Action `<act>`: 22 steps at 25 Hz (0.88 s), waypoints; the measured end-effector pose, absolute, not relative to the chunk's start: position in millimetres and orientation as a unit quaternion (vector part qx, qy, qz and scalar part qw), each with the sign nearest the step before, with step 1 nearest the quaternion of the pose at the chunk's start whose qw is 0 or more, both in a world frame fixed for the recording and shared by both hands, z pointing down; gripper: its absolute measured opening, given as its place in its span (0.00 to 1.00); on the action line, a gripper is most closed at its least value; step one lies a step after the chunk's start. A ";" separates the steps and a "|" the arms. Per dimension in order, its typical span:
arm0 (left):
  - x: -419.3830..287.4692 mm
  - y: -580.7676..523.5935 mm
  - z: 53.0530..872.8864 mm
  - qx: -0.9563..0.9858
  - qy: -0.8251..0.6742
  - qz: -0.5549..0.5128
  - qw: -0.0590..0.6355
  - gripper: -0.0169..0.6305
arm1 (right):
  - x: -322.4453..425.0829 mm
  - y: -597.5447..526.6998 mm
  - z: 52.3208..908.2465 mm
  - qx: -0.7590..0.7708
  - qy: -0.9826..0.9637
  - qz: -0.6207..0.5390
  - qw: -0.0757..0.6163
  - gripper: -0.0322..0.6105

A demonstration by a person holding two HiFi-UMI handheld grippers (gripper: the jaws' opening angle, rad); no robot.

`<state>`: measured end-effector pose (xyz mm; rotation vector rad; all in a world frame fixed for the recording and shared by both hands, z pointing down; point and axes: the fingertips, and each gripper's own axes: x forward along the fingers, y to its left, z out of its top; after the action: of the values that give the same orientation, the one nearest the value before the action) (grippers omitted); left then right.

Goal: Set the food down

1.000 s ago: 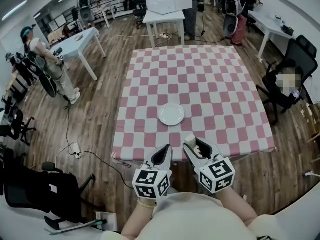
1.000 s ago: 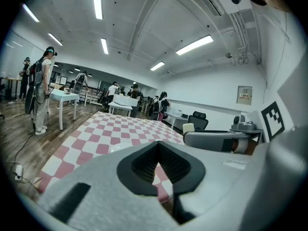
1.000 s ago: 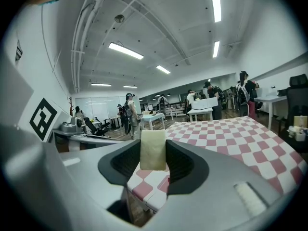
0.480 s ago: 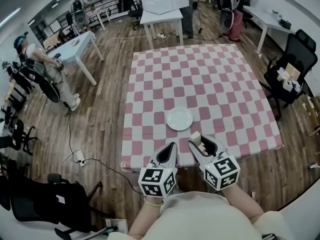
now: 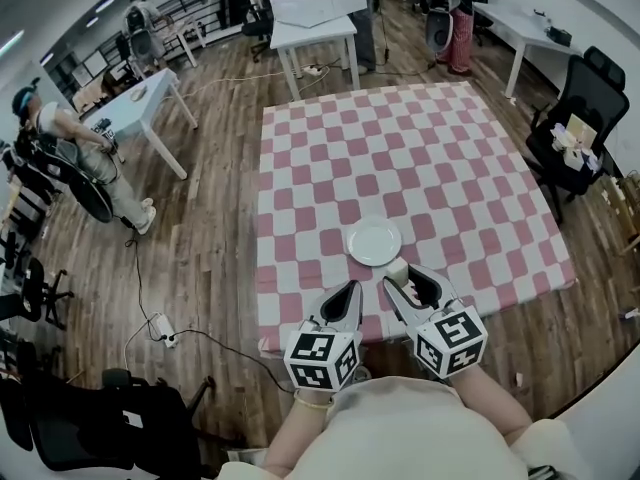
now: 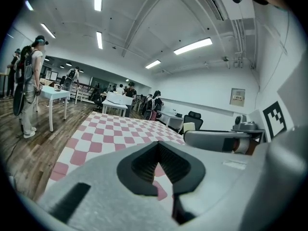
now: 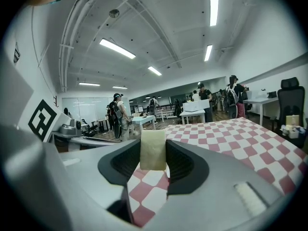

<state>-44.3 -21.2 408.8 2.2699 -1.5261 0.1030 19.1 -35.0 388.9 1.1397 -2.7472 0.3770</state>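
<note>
**Food gripped, plate just ahead**

Right tool (image 5: 400, 276) is clamped on the pale block of food (image 5: 396, 268), holding it over the near edge of the checked tabletop (image 5: 400, 158). It's just short of the empty white plate (image 5: 373, 241). Left tool (image 5: 350, 289) is closed on nothing, alongside.

Best play, I'd say: carry the block over the plate's middle and lower it until its underside meets the plate. Only then ease the jaws apart. Released high, it could topple or slide off the rim. Left tool is best held clear.
</note>
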 end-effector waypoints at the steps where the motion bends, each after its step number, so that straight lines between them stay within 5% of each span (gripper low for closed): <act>1: -48.8 -22.8 409.5 0.814 -0.544 0.037 0.201 0.03 | 14.3 -36.2 389.7 0.381 -0.913 0.126 0.071 0.31; 22: -114.5 -39.4 430.4 0.820 -0.530 0.042 0.213 0.03 | -50.3 -59.4 408.2 0.400 -0.903 0.127 0.088 0.31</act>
<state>-114.5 -39.4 430.4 2.2755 -1.4706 0.1175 -50.3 -59.4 408.2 1.1919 -2.6878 0.3787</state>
